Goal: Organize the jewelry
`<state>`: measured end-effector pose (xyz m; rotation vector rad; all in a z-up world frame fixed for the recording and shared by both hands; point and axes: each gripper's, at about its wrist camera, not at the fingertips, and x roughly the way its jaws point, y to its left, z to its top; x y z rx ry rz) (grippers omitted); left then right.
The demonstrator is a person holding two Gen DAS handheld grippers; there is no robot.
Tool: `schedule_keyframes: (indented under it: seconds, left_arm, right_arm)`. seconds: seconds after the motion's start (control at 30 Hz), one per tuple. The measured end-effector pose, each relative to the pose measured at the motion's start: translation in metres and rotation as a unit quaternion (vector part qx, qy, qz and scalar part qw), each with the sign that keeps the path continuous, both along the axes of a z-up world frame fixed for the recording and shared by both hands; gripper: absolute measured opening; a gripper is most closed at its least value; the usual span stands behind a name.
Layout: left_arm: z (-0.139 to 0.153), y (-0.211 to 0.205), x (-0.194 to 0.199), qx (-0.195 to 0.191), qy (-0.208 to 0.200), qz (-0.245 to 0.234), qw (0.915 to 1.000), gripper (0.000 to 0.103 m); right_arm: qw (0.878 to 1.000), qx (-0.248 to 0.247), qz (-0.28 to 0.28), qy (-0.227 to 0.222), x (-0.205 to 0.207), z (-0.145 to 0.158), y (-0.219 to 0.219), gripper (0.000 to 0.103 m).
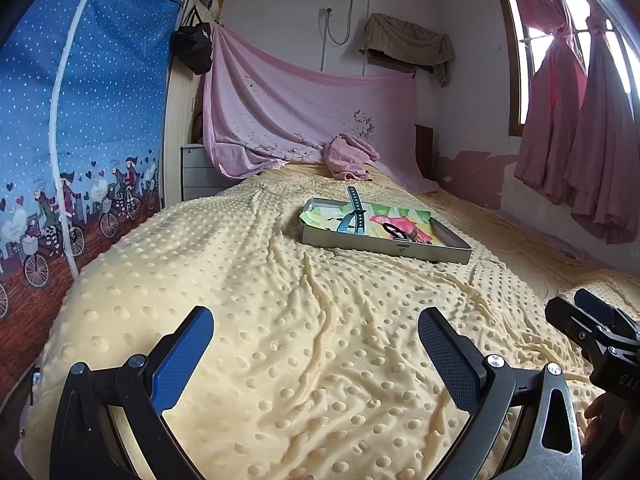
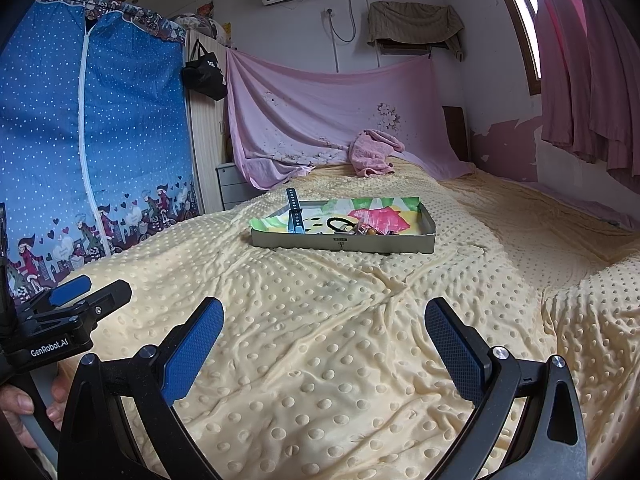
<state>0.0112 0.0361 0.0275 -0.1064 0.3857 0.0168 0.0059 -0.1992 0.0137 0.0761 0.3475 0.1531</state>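
The tray (image 2: 344, 242) lies straight ahead at frame centre, well apart from both wide, empty grippers; right gripper (image 2: 324, 344) looks nearer.

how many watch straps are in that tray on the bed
1: a dark teal watch strap at the tray's left end, its tip over the far rim. Others may hide in the small jewelry pile.

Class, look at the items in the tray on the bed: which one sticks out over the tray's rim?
The teal watch strap: it props up over the tray's far rim, while the black ring lies inside.
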Motion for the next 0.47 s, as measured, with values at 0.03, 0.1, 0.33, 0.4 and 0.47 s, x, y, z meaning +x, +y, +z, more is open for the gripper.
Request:
schedule_keyframes:
  seconds: [0.03, 0.1, 0.33, 0.4, 0.47]
  left_arm:
    - [0.0000, 0.0000, 0.0006, 0.001, 0.001, 0.003, 1.0000, 0.103]
    - [-0.0008, -0.0004, 0.0002, 0.007, 0.000, 0.005, 1.0000, 0.103]
    - [-0.0024, -0.0041, -0.0006, 0.021, -0.005, 0.003, 0.9998, 0.103]
    - [-0.0023, -0.0045, -0.0010, 0.022, -0.005, 0.003, 0.9998, 0.103]
    - [-0.0022, -0.0044, -0.0015, 0.020, -0.004, 0.003, 0.9998, 0.103]
  right_arm:
    - [1.000, 0.000, 0.000, 0.000, 0.0000, -0.0001, 0.0001, 0.099]
    - [1.000, 0.000, 0.001, 0.001, 0.0004, 0.0003, 0.0012, 0.099]
    - [1.000, 0.000, 0.005, 0.001, -0.0008, 0.0011, 0.0025, 0.099]
    - [1.000, -0.001, 0.006, 0.002, 0.0001, 0.0007, 0.0021, 0.099]
    - [1.000, -0.002, 0.006, 0.002, 0.0003, 0.0004, 0.0019, 0.099]
